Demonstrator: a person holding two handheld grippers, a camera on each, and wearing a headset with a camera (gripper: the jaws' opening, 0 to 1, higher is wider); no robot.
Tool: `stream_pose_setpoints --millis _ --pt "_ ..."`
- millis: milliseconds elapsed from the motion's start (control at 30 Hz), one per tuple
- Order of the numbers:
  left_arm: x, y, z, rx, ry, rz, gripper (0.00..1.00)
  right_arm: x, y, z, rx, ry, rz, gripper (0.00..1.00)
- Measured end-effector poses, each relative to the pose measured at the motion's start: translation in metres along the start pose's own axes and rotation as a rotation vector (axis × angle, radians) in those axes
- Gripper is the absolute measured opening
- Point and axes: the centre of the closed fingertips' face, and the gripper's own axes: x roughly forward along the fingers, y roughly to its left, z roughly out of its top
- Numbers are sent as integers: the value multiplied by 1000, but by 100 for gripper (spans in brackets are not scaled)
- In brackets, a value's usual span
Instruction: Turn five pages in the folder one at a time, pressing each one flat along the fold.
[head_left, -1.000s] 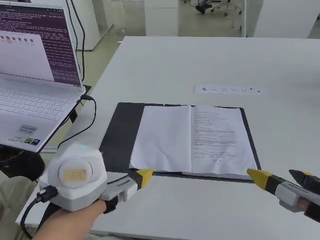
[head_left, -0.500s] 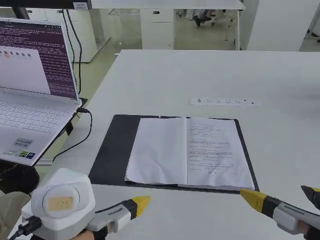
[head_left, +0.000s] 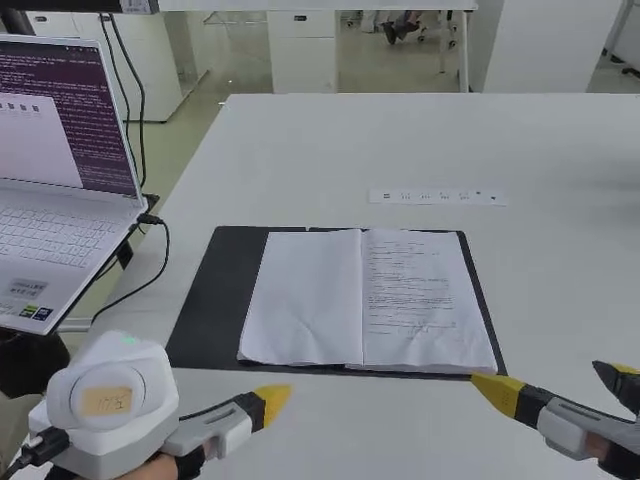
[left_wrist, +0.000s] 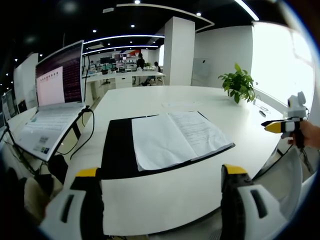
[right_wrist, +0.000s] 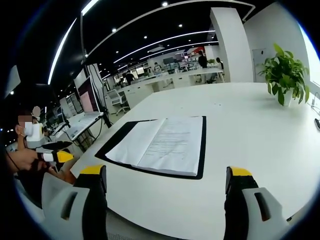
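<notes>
The black folder (head_left: 205, 300) lies open on the white tabletop (head_left: 400, 130). A blank sheet (head_left: 300, 295) sits left of the fold and a printed page (head_left: 415, 295) right of it, its lines too small to read. The text on the laptop (head_left: 50, 220) screen is equally illegible. The left gripper (left_wrist: 160, 171) and right gripper (right_wrist: 166, 171) hover level near the folder's near edge, jaws spread wide, holding nothing.

White table (head_left: 350, 140) with an open black folder (head_left: 335, 300), a thin white strip (head_left: 437, 197) beyond it and a potted plant (left_wrist: 239, 85)
</notes>
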Motion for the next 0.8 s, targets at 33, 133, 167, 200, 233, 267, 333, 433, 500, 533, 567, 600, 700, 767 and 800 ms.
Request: stream_pose_setpoints --millis 33,133,167,200,233,267,333,433,500,533,567,600,700,767,800 --pt "2 -1 0 1 1 -3 99 0 0 0 6 0 2 99" --pt "14 -14 3 0 5 -30 95 2 -3 -2 20 -3 0 98" --pt "18 -18 4 5 3 -37 95 2 -4 -2 22 -5 -3 98" --pt "23 -22 6 13 4 -46 95 1 -4 -2 25 -8 -4 98" --pt "31 -29 8 31 -2 -65 95 1 -5 -2 29 -12 -4 98" --pt "36 -35 9 40 2 -81 94 1 -5 -2 35 -11 -6 98" --pt "47 -46 12 50 4 -100 94 1 -5 -3 44 -15 -3 98" --pt "65 -64 15 66 15 -134 92 2 -7 -6 57 -14 -7 97" --pt "73 -73 16 72 19 -155 91 3 -7 -8 58 -9 -11 97" --pt "80 -80 17 76 20 -169 91 3 -7 -8 57 -6 -9 97" --pt "84 -84 17 82 24 -177 90 3 -7 -7 59 -7 -9 97" --pt "90 -91 17 97 29 -193 89 3 -7 -7 61 -10 -9 97" --pt "107 -105 15 130 40 -218 86 4 -7 -6 64 -9 -8 97" --pt "119 -114 15 137 42 -236 82 4 -7 -5 68 -12 -6 96" --pt "124 -117 14 143 40 -239 80 5 -8 -4 73 -12 -7 96"
